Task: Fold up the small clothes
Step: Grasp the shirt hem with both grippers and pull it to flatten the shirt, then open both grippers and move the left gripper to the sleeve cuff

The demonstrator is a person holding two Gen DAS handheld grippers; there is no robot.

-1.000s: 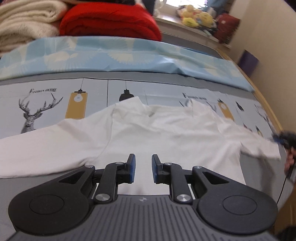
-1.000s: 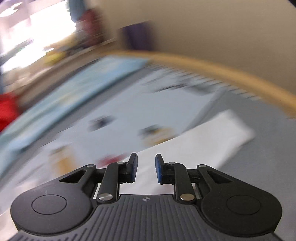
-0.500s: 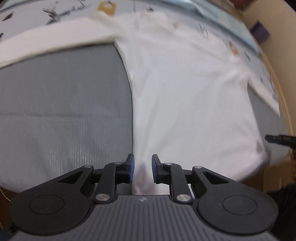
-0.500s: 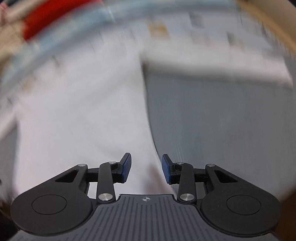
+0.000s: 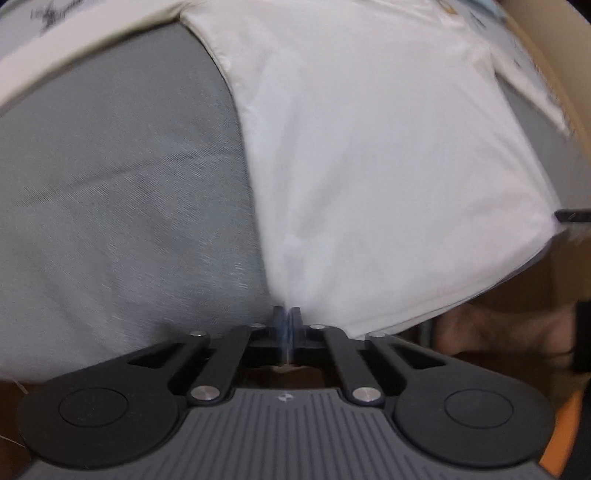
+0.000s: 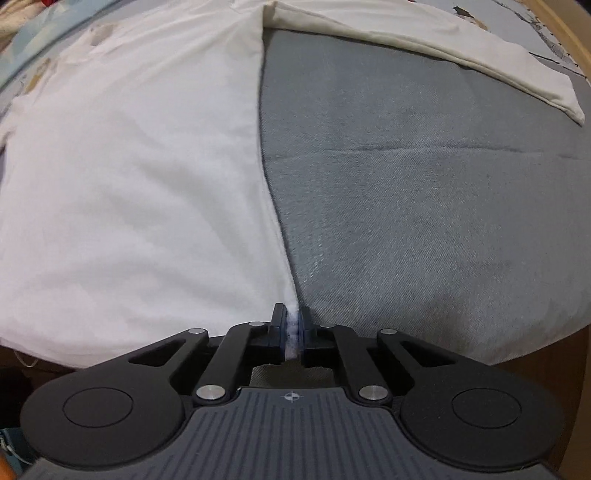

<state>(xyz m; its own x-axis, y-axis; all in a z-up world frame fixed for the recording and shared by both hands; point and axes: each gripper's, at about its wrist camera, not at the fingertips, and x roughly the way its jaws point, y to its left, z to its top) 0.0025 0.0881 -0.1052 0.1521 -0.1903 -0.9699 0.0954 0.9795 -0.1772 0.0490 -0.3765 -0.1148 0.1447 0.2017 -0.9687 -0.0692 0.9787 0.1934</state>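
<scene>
A white long-sleeved shirt (image 5: 369, 147) lies spread flat on a grey bed cover (image 5: 110, 184), collar away from me. My left gripper (image 5: 286, 317) is shut on the shirt's bottom left hem corner. My right gripper (image 6: 293, 325) is shut on the bottom right hem corner; white cloth shows between its blue pads. In the right wrist view the shirt body (image 6: 129, 166) fills the left half and its right sleeve (image 6: 461, 55) stretches across the top right. A tip of the right gripper shows at the right edge of the left wrist view (image 5: 572, 215).
The grey cover (image 6: 424, 203) lies beside the shirt on both sides. The bed's near edge runs just under both grippers. A wooden bed rim (image 6: 569, 29) curves along the far right. Patterned bedding (image 6: 22, 48) lies beyond the collar.
Both grippers came down from above the bed to the shirt's bottom hem and went from open to shut on its two corners.
</scene>
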